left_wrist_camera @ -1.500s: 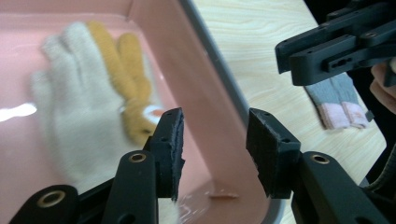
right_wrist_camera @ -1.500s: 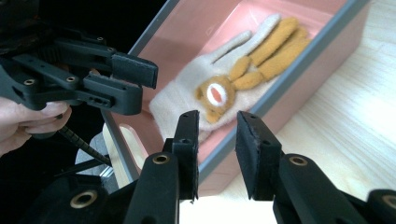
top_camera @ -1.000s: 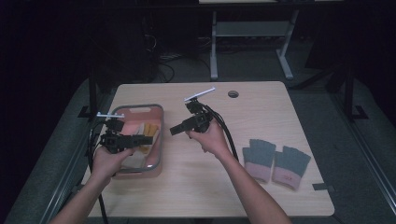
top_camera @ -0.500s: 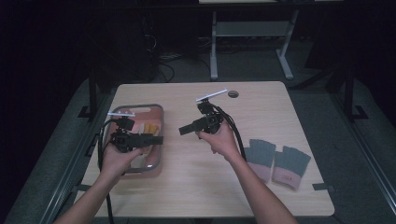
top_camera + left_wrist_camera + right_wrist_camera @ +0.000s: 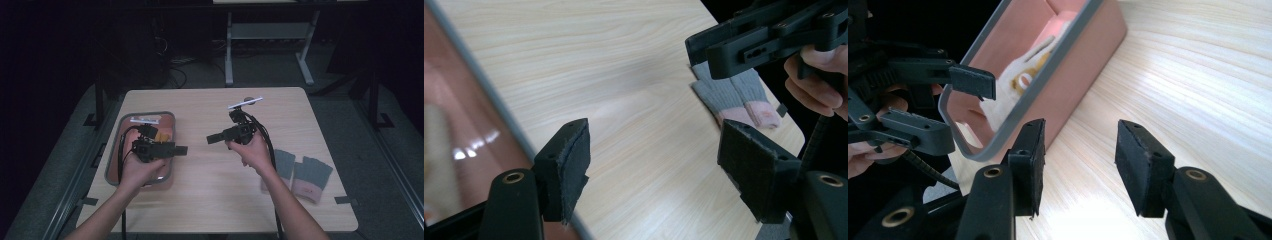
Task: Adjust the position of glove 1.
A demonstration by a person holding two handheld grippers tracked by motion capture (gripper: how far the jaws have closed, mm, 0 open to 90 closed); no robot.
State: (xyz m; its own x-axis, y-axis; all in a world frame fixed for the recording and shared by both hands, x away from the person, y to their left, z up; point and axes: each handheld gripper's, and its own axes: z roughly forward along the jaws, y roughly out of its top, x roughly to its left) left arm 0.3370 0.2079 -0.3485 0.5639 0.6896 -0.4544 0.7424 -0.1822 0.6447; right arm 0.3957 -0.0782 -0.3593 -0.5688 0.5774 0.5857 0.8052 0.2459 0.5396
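A pink tray with a grey rim (image 5: 116, 150) (image 5: 1068, 85) sits at the table's left and holds pale and orange pieces (image 5: 161, 136) (image 5: 1018, 80). My left gripper (image 5: 181, 149) (image 5: 654, 165) hovers over the tray's right edge and points right. Its jaws have just been opening, and nothing lies between them. My right gripper (image 5: 212, 139) (image 5: 1080, 160) hangs over bare wood mid-table and points left at the tray. Its jaws have also just been opening, with nothing between them. The two grippers face each other a short gap apart. A pair of grey gloves with pink cuffs (image 5: 302, 172) (image 5: 734, 95) lies at the right.
A small dark round object (image 5: 248, 99) lies near the table's far edge. Bare wood (image 5: 215, 190) stretches between the tray and the gloves. Dark floor, cables and a stand's legs (image 5: 230, 60) lie beyond the table.
Both hands have shifted to the right: the left gripper from over the tray to its right rim, the right gripper toward mid-table. Both pairs of jaws stand wider apart.
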